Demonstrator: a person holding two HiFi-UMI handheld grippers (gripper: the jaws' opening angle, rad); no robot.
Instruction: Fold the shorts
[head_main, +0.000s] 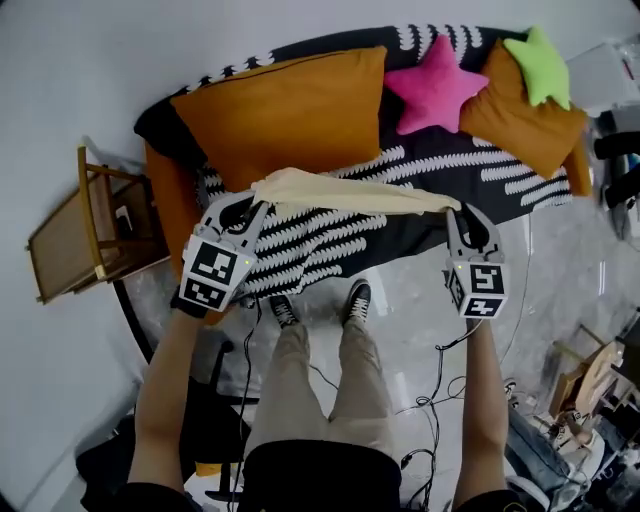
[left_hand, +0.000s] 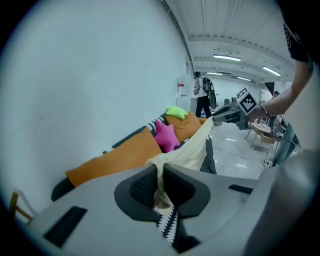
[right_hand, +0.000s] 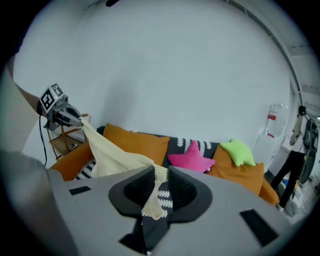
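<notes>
1. The left hand-held gripper (head_main: 250, 207) has its jaws pressed together on a gathered edge of the cream shorts (head_main: 345, 192). The right hand-held gripper (head_main: 457, 212) pinches the opposite end in the same way.
2. The shorts hang in the air, stretched between the two grippers across the middle of the head view. They are above the sofa (head_main: 330, 240) with its black-and-white cover and just below the big orange cushion (head_main: 285, 110).
3. Each grip catches only a thin bunch of fabric. Pulling the hands further apart could drag an end out of the pads and drop it towards the floor (head_main: 420, 310).
4. The cloth looks rolled and bunched rather than flat. If it is laid down like this, the fold will likely come out crooked.
5. The sofa seat is soft and crowded with cushions. Laid too far towards the top of the frame, the shorts could land on the orange cushion and wrinkle.
</notes>
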